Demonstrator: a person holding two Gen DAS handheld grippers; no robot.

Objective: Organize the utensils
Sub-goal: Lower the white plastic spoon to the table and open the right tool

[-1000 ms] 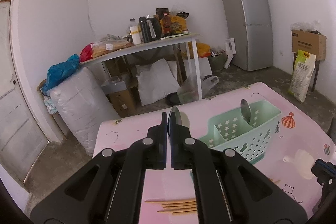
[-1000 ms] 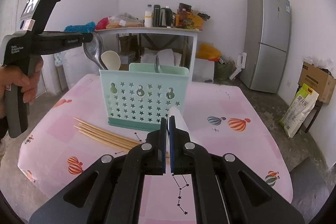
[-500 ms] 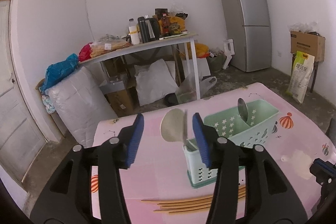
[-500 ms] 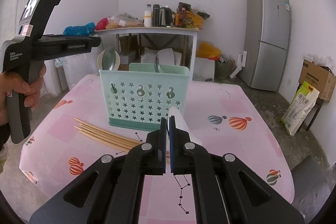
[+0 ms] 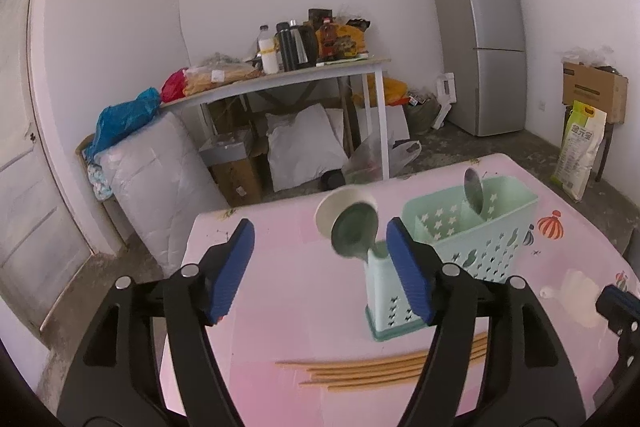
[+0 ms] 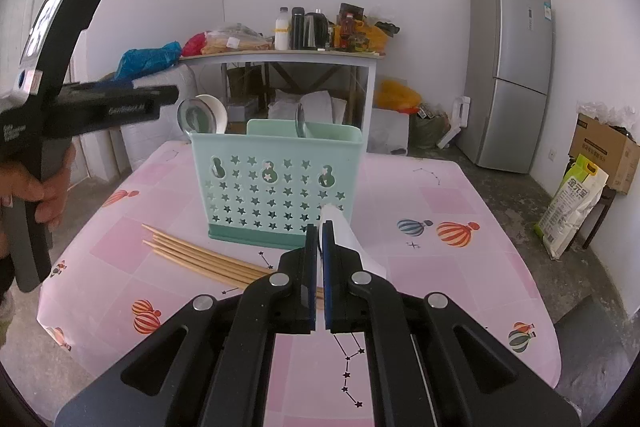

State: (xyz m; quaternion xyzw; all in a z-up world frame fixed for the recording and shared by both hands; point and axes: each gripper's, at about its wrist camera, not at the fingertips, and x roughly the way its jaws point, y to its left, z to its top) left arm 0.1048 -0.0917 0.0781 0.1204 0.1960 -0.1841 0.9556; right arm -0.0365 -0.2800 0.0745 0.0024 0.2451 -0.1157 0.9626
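Observation:
A mint-green caddy (image 5: 480, 239) (image 6: 276, 187) stands on the pink table. In its left end compartment a metal spoon (image 5: 354, 233) (image 6: 195, 117) leans beside a white spoon (image 5: 332, 205) (image 6: 216, 109). A second metal spoon (image 5: 474, 191) (image 6: 301, 119) stands in a farther compartment. My left gripper (image 5: 320, 223) (image 6: 172, 95) hovers at that end, its jaws opening wide, the metal spoon between them untouched. Several wooden chopsticks (image 5: 380, 373) (image 6: 200, 259) lie in front of the caddy. My right gripper (image 6: 320, 227) (image 5: 616, 307) is low near the caddy's front, shut on another white spoon (image 6: 340, 231) (image 5: 576, 287).
A person's hand (image 6: 48, 187) grips the left tool's handle. The pink tablecloth (image 6: 440, 211) drops off at every side. Beyond stand a cluttered side table (image 6: 280, 57), a grey fridge (image 6: 512, 71), a cardboard box (image 6: 604, 151) and a rice bag (image 6: 572, 203).
My left gripper's jaws went from shut on the metal spoon to wide apart. The spoon dropped into the caddy's end compartment beside the white spoon. The right gripper stayed put.

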